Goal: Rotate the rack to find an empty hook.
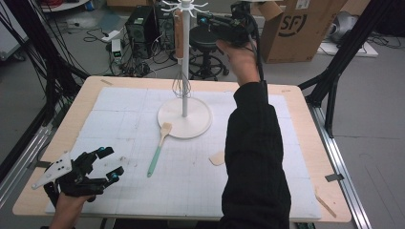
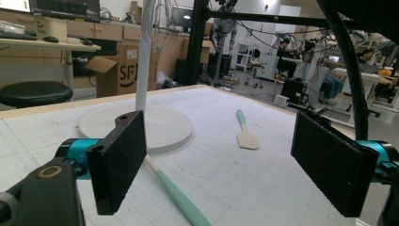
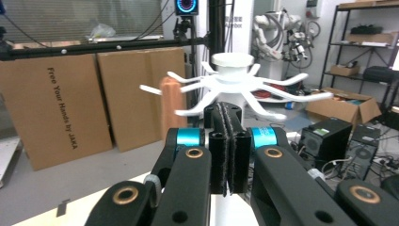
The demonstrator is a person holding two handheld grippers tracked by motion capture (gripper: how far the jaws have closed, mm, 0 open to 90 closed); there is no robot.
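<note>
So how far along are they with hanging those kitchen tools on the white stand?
Done, it seems: a whisk hangs from one hook of the white stand. In hand: nothing; the right claw is shut and empty up beside the hooks, and the left claw waits open low over the table. Left: the green-handled spatula leaning on the stand's base, and a wooden tool partly hidden by the sleeve.

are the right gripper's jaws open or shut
Shut: in the right gripper view the right gripper has both black pads pressed flat together, nothing between them.
</note>
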